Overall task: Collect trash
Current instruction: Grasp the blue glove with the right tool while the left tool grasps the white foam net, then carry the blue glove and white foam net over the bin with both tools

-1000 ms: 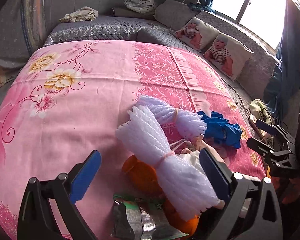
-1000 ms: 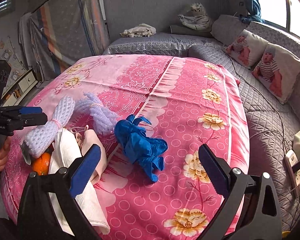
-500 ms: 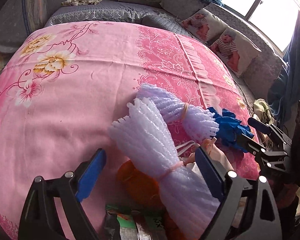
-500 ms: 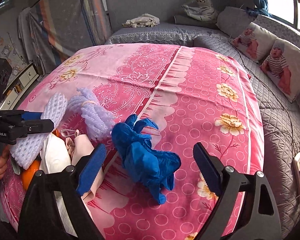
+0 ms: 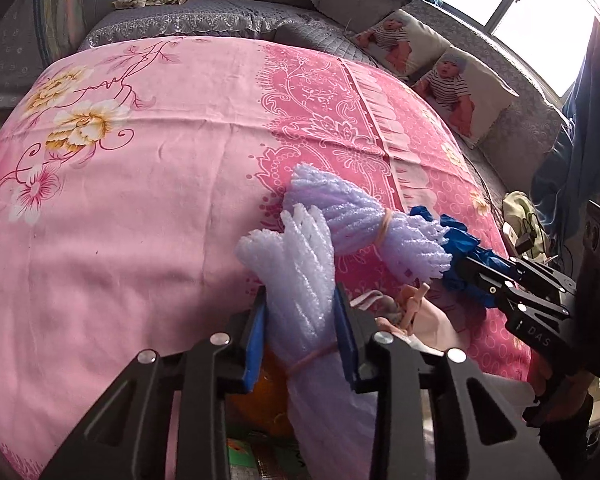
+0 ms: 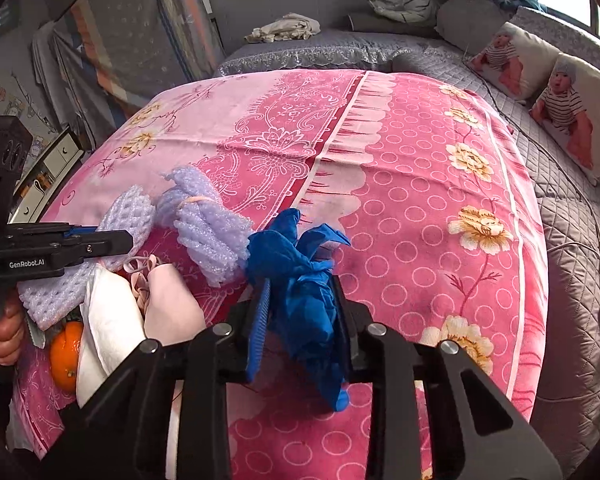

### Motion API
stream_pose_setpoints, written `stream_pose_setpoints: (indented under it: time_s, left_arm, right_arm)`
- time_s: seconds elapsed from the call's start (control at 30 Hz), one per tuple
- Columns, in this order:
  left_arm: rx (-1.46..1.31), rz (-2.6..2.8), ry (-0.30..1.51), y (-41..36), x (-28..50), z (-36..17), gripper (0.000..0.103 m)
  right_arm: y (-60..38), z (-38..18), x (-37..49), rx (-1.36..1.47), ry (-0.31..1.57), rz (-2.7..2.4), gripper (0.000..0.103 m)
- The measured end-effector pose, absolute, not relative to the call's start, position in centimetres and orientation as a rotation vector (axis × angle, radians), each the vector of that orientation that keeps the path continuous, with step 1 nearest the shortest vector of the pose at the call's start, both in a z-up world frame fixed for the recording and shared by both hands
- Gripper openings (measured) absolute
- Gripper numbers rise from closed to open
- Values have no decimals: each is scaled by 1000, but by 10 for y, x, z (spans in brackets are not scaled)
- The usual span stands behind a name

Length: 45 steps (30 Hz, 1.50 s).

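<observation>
Both grippers have dropped a little onto the pile and their jaws have just been closing: my left gripper [image 5: 300,328] is now clamped on the near foam bundle [image 5: 300,280], and my right gripper [image 6: 300,320] is pinched on the blue glove [image 6: 296,280]. Each piece still lies on the pink cloth [image 5: 140,200] at the near edge of the round table. To finish this step well, I judge I should lift both straight up and slowly; the foam is soft and may slip through the pads, and the limp glove could drag the second foam bundle [image 6: 208,236] it touches. From the left wrist I see the band cinching the held bundle, and a wrapper [image 5: 260,460] at the bottom edge under the orange [image 5: 260,400], which the right wrist does not show. From the right wrist I see the white tissue [image 6: 108,320], the pale pink piece [image 6: 168,304] beside it, and the hand [image 6: 4,332] holding the left gripper.
</observation>
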<state>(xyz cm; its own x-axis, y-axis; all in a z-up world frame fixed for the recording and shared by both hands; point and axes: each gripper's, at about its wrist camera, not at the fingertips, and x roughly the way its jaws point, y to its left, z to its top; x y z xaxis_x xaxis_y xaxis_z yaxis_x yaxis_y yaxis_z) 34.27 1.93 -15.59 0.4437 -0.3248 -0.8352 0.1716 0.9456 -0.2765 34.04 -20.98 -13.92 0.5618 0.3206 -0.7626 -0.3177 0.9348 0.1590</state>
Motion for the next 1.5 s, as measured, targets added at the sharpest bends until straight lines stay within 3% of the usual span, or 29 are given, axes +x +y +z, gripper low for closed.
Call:
stream_pose_setpoints:
  time_s: [0.73,1.5]
  left_arm:
    - [-164,-324,806,57,257,-80,26]
    - [-128,-425,735,31,171,-75,26]
  right_arm:
    - [-223,-67,252,77,775,403,19]
    - [-247,-65,174,213,780,428,19]
